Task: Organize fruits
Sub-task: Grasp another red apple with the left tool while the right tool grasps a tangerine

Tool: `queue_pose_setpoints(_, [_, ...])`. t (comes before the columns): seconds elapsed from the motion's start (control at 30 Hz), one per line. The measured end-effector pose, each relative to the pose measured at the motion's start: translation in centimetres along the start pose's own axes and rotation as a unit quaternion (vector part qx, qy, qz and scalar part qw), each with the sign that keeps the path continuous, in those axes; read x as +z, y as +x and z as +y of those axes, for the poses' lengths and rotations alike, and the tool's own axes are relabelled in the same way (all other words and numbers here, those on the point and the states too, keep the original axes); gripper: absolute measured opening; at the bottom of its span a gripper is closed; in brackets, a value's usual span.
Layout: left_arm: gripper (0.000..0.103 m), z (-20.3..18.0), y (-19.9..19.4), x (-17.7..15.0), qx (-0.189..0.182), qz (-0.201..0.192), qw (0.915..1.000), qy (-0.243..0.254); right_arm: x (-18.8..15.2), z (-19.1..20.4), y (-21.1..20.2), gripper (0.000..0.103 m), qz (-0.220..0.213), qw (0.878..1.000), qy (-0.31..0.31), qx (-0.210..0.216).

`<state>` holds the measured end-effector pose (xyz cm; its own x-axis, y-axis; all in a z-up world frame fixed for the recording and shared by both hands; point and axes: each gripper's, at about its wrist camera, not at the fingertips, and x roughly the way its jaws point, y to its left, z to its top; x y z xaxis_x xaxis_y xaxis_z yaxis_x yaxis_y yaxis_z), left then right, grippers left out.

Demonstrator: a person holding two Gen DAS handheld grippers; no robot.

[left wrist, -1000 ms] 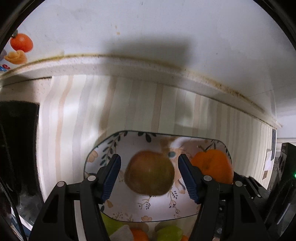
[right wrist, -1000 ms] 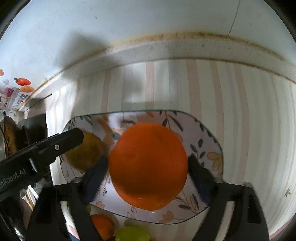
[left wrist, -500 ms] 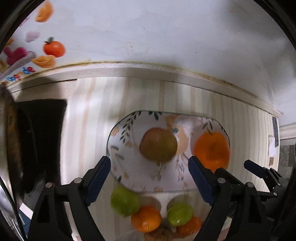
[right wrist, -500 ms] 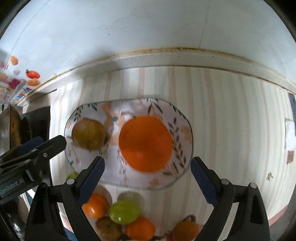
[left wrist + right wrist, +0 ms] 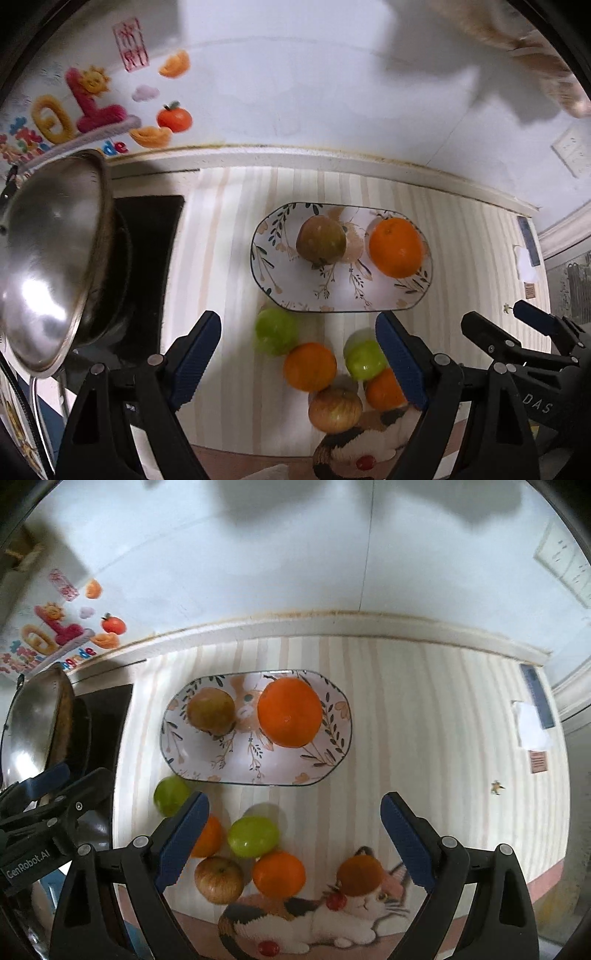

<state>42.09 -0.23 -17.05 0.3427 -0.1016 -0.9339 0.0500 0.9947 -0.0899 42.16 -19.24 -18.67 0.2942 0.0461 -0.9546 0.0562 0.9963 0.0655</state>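
Observation:
A floral oval plate lies on the striped mat and holds a brownish apple and a large orange. Nearer me lie loose fruits: two green apples, oranges and a reddish apple. My left gripper is open and empty above the loose fruits. My right gripper is open and empty, also pulled back from the plate.
A steel wok sits on a black stove at the left. The white wall with fruit stickers runs behind the plate. A cat picture marks the mat's near edge.
Both grippers have opened, let go of the apple and the orange on the plate, and drawn back and up. The loose fruits have come into view.

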Motion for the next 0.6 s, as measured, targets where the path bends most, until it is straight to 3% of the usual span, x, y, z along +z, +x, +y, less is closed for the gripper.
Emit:
queue_pose_setpoints(0.37, [0.086,0.1,-6.2,-3.6,-0.024,-0.041,0.9988,0.012,-4.2,0.3,-7.9,0.096,-0.056,0.998,0.015,0.014])
queue_pose_setpoints(0.6, [0.088,0.5,-6.4,-4.6,-0.037,-0.039,0.9985,0.004,-5.9,0.0,-8.7,0.096,-0.051,0.998,0.025,0.037])
